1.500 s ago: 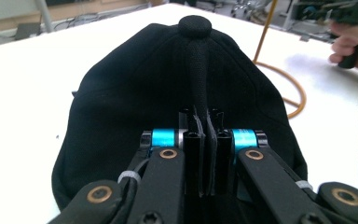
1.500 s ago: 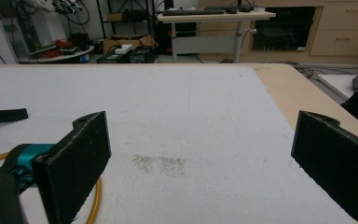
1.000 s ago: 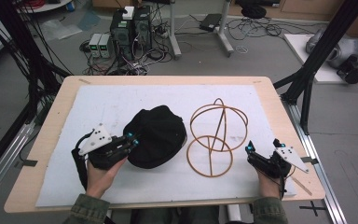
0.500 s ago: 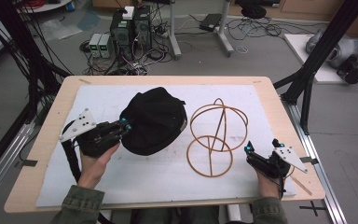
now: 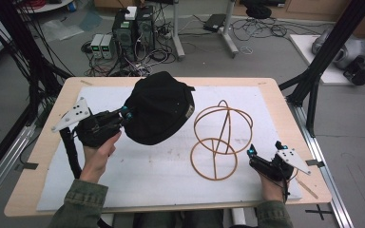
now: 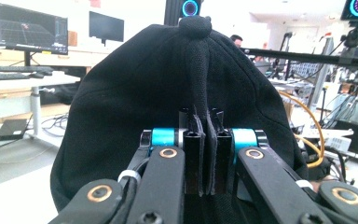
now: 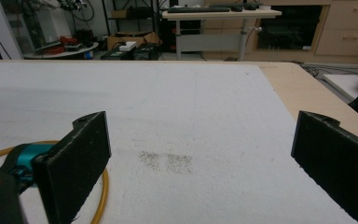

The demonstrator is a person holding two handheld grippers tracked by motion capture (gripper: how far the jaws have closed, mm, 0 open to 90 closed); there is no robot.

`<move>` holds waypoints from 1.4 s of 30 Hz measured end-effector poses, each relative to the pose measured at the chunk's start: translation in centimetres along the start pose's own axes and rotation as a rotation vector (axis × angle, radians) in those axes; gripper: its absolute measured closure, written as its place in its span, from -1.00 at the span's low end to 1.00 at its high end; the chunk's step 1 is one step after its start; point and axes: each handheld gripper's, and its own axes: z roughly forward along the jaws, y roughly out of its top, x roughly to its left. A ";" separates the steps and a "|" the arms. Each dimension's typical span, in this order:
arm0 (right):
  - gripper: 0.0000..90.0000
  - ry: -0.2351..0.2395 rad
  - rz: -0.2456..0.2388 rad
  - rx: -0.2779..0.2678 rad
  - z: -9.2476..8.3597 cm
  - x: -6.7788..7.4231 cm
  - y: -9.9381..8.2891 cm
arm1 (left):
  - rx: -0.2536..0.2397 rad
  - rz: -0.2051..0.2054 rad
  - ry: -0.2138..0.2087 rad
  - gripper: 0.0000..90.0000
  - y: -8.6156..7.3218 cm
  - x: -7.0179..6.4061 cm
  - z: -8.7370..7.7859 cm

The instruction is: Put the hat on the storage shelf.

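The right gripper [image 5: 265,153] rests at five o'clock on the table, jaws wide apart with nothing between them. At nine o'clock the left gripper [image 5: 125,114] is clamped tight on a fold of the cap [image 5: 160,114], which hangs clear of the mat [image 5: 147,171] near the centre. The cap looks light, soft and floppy, likely to sag and swing, so a pinch on the back seam or the stiffer brim should hold best. The wire stand [image 5: 221,137] sits at three o'clock of the cap, thin and probably easy to tip. Beyond the wooden table [image 5: 285,114] lie computers [image 5: 133,28] and cables on the floor.
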 end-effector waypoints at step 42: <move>-0.92 0.029 0.060 -0.028 -0.6 -0.2 0.7 | -0.049 0.031 -0.220 0.93 1.8 -4.5 9.4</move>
